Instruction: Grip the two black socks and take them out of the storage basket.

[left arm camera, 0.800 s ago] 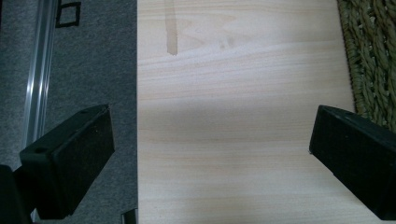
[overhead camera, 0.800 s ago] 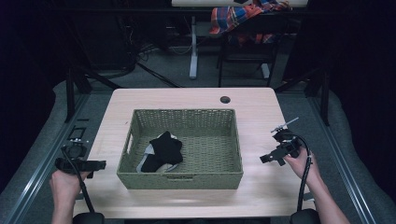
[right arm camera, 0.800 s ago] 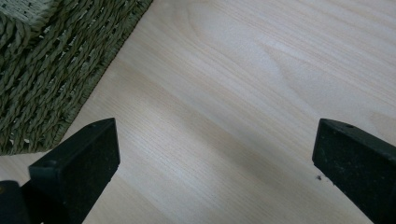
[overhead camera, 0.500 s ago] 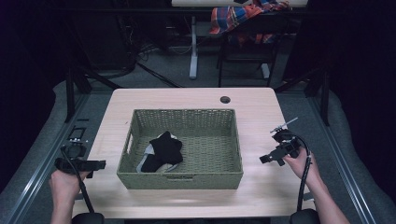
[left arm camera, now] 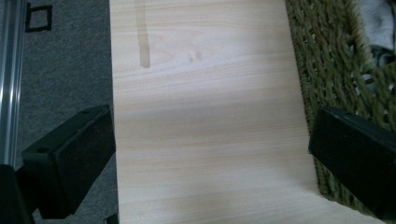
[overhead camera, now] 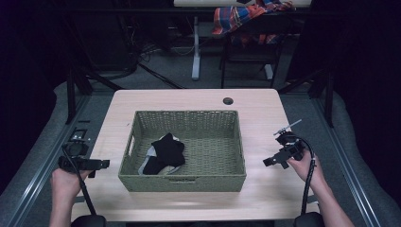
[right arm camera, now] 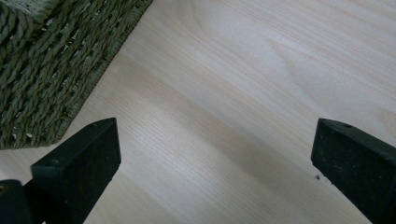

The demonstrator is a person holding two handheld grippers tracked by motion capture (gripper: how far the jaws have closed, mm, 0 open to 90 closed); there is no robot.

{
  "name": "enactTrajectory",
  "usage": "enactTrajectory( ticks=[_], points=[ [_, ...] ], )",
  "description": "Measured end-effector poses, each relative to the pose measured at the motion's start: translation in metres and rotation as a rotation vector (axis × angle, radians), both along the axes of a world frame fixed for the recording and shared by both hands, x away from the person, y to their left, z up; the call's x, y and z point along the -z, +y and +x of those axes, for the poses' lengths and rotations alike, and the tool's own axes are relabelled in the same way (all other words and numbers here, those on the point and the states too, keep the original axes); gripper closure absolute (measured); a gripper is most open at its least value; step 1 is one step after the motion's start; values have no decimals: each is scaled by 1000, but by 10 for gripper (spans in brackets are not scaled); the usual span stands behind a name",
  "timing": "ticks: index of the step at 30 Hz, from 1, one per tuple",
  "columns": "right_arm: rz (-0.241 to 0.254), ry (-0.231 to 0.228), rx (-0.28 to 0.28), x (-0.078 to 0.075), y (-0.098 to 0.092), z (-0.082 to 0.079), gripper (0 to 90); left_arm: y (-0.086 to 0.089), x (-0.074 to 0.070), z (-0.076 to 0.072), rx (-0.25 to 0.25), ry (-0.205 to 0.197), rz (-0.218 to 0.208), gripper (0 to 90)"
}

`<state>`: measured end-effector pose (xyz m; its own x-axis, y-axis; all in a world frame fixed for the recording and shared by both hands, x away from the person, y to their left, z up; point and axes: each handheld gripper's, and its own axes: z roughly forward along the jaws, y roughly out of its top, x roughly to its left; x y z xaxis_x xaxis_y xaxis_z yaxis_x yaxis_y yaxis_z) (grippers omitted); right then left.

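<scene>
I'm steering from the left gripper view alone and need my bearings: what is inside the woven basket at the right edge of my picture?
Observer: A black garment lies bunched in the basket's left half, with a pale grey-white piece under it.
Operator: Where are the other tongs?
Observer: The right tongs are off the basket's right side, above bare table, jaws apart with nothing between them.
Operator: And mine, seen from above?
Observer: The left tongs sit at the table's left edge, pointing toward the basket's left wall, apart from it.
Operator: Anything else on the table?
Observer: A small dark round hole in the tabletop behind the basket.
</scene>
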<state>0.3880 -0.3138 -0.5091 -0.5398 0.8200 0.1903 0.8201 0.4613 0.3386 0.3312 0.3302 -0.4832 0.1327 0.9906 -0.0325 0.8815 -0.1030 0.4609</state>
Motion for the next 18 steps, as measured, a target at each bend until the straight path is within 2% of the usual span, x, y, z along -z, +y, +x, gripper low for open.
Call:
enactTrajectory(
  ticks=[1, 2, 3, 7, 8, 12, 15, 16, 18],
  points=[
    [20, -19, 32, 2, 1, -2, 13, 0, 0, 0, 0, 0, 0, 8],
    [4, -7, 6, 0, 0, 0, 13, -1, -2, 0, 5, -4, -2, 8],
    [20, -25, 35, 1, 1, -2, 12, -2, -5, 0, 8, -11, -5, 8],
    [25, -13, 23, 1, 1, -1, 13, -8, -14, 2, 37, -16, -16, 5],
    [10, -13, 23, 1, 3, -2, 12, -12, -18, 3, 54, -15, -31, 2],
    [-8, -13, 4, -2, -1, -2, 12, -20, -25, 3, 78, -25, -21, 1],
    [-4, -9, 3, -1, -1, -2, 12, -26, -33, 3, 98, -36, -23, 1],
    [10, -21, 28, 0, 1, -3, 13, -28, -35, 4, 106, -39, -37, 1],
    [1, -12, 3, -1, 0, -2, 13, -30, -40, 6, 117, -45, -46, 1]
  ],
)
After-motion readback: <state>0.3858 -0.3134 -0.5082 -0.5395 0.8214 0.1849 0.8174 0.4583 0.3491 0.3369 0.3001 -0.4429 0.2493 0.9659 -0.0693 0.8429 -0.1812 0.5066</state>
